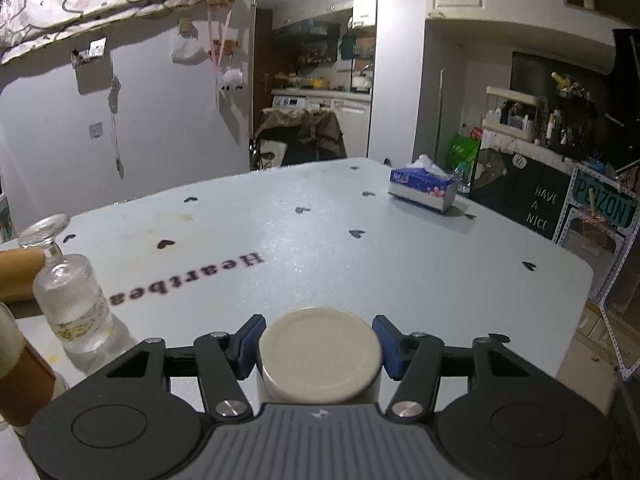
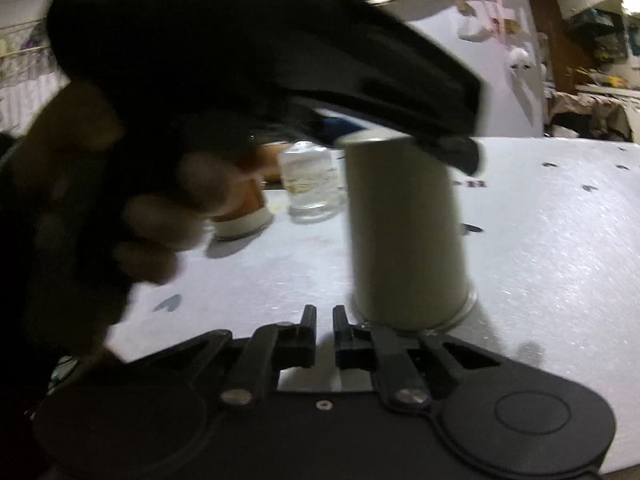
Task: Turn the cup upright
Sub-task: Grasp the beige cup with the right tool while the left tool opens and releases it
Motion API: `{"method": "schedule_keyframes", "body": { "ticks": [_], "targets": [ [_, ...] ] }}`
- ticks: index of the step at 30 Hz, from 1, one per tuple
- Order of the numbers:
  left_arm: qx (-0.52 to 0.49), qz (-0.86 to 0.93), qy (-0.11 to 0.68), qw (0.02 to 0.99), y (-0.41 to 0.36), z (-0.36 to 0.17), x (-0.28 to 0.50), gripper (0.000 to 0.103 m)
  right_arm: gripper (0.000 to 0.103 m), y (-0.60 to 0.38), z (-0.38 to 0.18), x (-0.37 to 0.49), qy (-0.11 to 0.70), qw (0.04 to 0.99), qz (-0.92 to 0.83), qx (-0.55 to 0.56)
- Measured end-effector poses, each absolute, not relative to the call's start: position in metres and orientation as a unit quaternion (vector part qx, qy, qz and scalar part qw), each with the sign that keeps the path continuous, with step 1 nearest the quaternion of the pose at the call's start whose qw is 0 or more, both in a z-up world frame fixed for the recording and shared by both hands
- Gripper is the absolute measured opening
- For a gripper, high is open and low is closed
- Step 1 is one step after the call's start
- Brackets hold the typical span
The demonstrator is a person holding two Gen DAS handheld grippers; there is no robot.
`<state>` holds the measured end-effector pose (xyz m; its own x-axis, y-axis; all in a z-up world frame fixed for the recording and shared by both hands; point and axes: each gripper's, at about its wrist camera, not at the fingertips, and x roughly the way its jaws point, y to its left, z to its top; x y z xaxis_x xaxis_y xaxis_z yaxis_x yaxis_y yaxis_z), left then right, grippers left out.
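A cream cup stands upside down on the pale table, its flat base facing up. My left gripper has its blue pads on both sides of the cup near the base and is shut on it. In the right wrist view the same cup stands rim down on the table, with the left gripper's black body and the hand holding it above it. My right gripper is low in front of the cup, to its left, with fingers nearly together and nothing between them.
A clear glass bottle with a stopper stands at the left, beside a brown and white container. A blue tissue box sits at the far right of the table. Shelves and clutter lie beyond the table's right edge.
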<state>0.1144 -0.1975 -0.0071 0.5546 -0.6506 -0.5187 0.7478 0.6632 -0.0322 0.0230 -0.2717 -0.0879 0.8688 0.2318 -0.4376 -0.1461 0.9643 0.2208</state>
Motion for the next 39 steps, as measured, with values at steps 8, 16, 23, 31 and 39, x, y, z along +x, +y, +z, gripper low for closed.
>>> {"method": "schedule_keyframes", "body": {
  "ticks": [8, 16, 23, 31, 39],
  "targets": [
    [0.059, -0.397, 0.250, 0.881, -0.145, -0.004, 0.096, 0.058, 0.002, -0.294, -0.086, 0.016, 0.233, 0.962, 0.061, 0.125],
    [0.034, -0.394, 0.263, 0.880, -0.113, -0.023, 0.076, 0.057, 0.006, -0.307, -0.085, 0.018, 0.227, 0.961, 0.041, 0.150],
    [0.019, -0.387, 0.281, 0.878, -0.107, -0.043, 0.073, 0.056, 0.019, -0.329, -0.070, 0.004, 0.216, 0.944, 0.030, 0.248],
    [0.000, -0.374, 0.266, 0.888, -0.105, -0.051, 0.061, 0.056, 0.067, -0.345, -0.067, 0.033, 0.299, 0.863, 0.097, 0.396],
    [0.002, -0.378, 0.255, 0.890, -0.102, -0.054, 0.051, 0.056, 0.078, -0.338, -0.079, 0.074, 0.361, 0.802, 0.113, 0.462]
  ]
}}
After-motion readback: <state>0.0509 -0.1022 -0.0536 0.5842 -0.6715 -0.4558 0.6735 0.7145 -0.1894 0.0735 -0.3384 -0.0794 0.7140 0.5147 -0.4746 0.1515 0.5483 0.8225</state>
